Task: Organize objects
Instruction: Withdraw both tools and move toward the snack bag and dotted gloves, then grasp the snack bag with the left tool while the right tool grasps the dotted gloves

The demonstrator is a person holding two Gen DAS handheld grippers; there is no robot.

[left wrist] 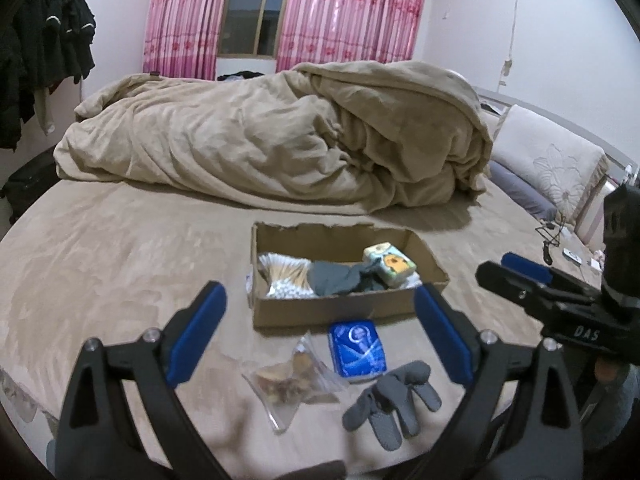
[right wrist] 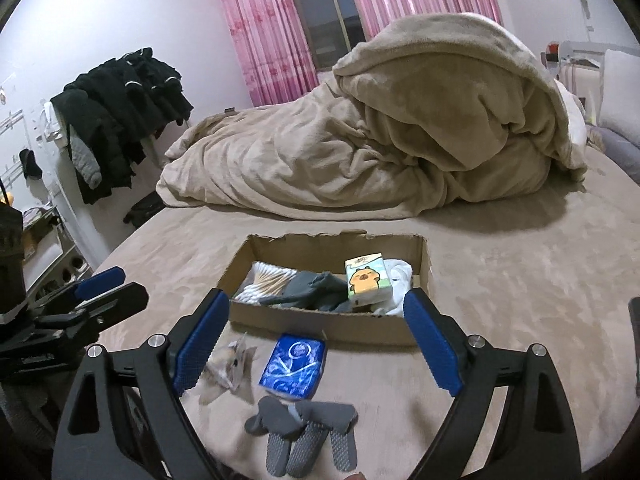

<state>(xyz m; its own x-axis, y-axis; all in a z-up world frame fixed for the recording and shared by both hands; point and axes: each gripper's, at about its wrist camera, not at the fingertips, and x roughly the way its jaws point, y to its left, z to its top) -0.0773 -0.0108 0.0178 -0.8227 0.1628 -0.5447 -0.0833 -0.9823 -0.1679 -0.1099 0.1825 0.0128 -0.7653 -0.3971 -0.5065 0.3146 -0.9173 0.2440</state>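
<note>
Glove outside box: soft, light, floppy; I'd pinch bunched cuff. Left gripper, right gripper both spread wide, empty.

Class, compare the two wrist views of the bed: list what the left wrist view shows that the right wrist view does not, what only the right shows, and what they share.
Only the left wrist view: the embroidered pillow by the headboard and the right gripper at the picture's right edge.

Only the right wrist view: the capybara picture on the tissue pack, a shelf against the wall, and the left gripper at the picture's left edge.

Both: the cardboard box, blue pack, grey glove and clear bag on the bed, the heaped blanket, and pink curtains.
</note>
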